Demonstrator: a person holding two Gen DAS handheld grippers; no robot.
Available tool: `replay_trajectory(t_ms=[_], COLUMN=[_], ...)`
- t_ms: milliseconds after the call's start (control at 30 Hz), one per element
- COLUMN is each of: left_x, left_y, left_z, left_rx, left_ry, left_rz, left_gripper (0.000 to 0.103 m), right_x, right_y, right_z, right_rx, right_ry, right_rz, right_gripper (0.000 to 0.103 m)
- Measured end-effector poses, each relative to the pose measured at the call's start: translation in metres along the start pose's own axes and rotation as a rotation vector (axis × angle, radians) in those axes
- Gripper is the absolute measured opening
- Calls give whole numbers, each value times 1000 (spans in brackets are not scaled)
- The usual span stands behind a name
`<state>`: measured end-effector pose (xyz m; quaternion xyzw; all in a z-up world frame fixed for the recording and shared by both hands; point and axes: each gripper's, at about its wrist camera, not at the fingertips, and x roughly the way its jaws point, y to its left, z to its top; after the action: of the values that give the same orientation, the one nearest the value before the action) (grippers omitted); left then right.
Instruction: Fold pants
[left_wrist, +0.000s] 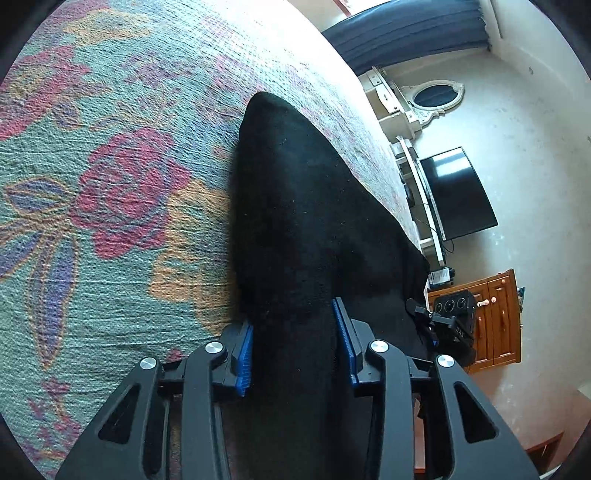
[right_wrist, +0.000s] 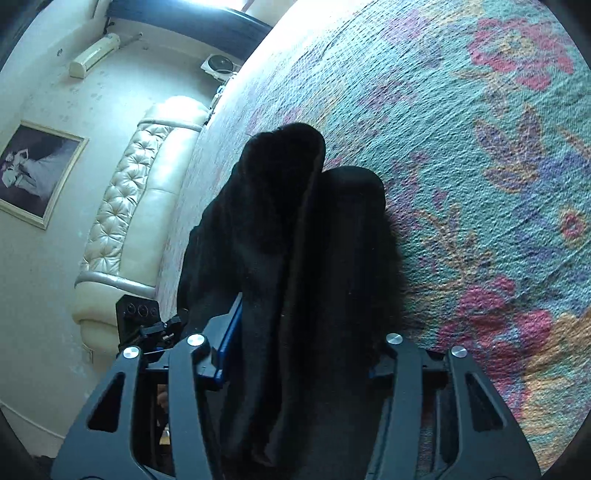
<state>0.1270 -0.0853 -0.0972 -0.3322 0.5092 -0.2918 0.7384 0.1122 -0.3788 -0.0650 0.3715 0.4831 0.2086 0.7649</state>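
Note:
Black pants (left_wrist: 295, 221) lie on a floral bedspread (left_wrist: 110, 166). In the left wrist view the cloth runs between the blue pads of my left gripper (left_wrist: 295, 339), which is shut on it. In the right wrist view the pants (right_wrist: 288, 240) show as two bunched layers. They run between the fingers of my right gripper (right_wrist: 299, 354), which is shut on them. The right pad there is hidden by cloth. Each gripper shows in the other's view, at the bed's edge (left_wrist: 443, 325) (right_wrist: 147, 325).
The bedspread (right_wrist: 480, 147) covers a wide bed. Beyond its edge are a television (left_wrist: 458, 195), a wooden cabinet (left_wrist: 495, 317) and a mirror (left_wrist: 436, 96). On the other side are a padded headboard (right_wrist: 133, 206), a framed picture (right_wrist: 37, 173) and an air conditioner (right_wrist: 96, 55).

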Motion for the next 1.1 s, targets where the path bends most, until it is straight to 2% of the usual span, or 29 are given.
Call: replay_trajectory(t_ms=[133,267,567,667,767,867,933,1100], left_x=[-14,-26,-54,-56,-64,-82,-89,-74], left_y=[-10,-9,17,25,37,47,51,45], left_z=[-8,-10,-5,-7,-8,-11,-9,12], left_rx=[64,75,-20,-20,-84,-153,-186,-167], left_ry=[-39,-56,-122,-106,-136,-207,-243,-213], left_rz=[67,103,102,60,13,-87,-106,-102], left_gripper=[30,30,30,36,49,51,57,57], right_x=[5,17,67,72,67,59,49,41], right_y=[12,24,53,53,45,44,43,30], right_z=[-2,-3,-1,0,-2,-3,-1,18], right_rx=[-7,-16,-52,-53,-35,-44,-65,0], right_ry=[-23,-17,54,59,57,63,45,-15], right_rz=[-12,-8,21,21,37,70,57,59], right_gripper=[44,44,43,44,51,70,84,88])
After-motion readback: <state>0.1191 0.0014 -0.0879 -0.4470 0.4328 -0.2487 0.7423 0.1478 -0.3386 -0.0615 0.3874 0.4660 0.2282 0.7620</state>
